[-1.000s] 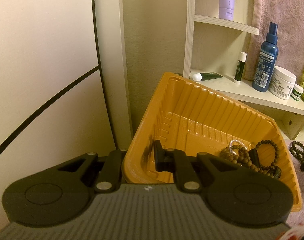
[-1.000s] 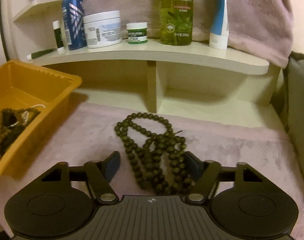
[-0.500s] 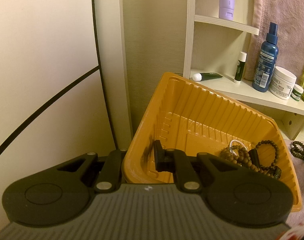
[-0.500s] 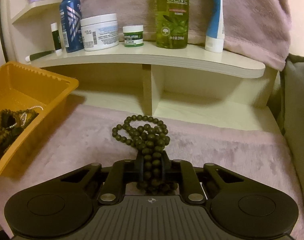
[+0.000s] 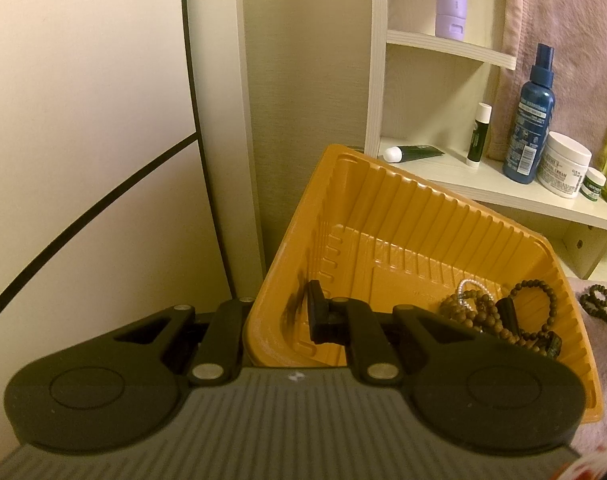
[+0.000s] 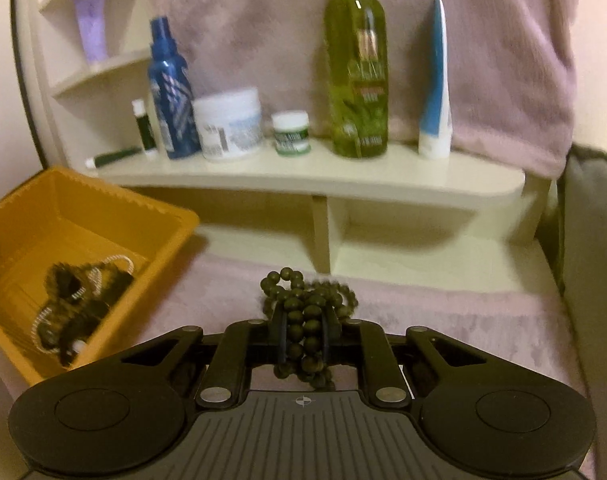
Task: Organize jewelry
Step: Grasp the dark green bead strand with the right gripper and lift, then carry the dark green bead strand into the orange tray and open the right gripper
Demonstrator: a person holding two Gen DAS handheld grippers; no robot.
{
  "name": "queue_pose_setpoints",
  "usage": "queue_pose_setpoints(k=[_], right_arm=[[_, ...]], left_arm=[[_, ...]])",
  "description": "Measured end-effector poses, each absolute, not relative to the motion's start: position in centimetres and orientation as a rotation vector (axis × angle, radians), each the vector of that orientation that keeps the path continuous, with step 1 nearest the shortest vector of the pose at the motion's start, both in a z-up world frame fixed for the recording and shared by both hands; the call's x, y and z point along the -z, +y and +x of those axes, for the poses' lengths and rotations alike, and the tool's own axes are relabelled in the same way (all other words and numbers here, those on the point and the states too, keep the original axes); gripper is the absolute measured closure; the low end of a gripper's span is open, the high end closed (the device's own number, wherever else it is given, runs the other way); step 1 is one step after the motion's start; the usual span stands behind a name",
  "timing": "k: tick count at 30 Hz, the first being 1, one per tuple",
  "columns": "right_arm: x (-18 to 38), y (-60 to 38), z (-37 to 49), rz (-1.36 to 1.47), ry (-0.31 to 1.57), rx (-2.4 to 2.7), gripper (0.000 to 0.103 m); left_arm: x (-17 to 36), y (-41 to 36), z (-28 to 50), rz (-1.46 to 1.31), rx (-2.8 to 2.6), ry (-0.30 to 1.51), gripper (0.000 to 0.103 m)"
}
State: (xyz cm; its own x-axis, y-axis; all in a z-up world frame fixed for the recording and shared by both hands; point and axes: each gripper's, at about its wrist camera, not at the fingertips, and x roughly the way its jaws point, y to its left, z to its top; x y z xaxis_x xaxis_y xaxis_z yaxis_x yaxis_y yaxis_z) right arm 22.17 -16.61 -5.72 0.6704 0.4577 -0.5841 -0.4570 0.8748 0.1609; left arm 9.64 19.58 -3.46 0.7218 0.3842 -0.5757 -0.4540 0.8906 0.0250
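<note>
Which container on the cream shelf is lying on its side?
The dark green tube with a white cap, at the shelf's left end. It lies flat; the blue spray bottle, white cream jar and small lip balm stick all stand upright.

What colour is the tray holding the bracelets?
Orange, with ribbed walls; the tray shows best in the left wrist view.
</note>
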Motion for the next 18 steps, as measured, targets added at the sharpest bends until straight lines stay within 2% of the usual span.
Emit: queue_pose_setpoints(k=[18], right_arm=[[-3.8, -16.3, 20.2, 0.031, 0.547, -0.639, 0.087]], left_arm=[[3.1, 19.7, 9.3, -0.140, -0.461, 0.596, 0.092]])
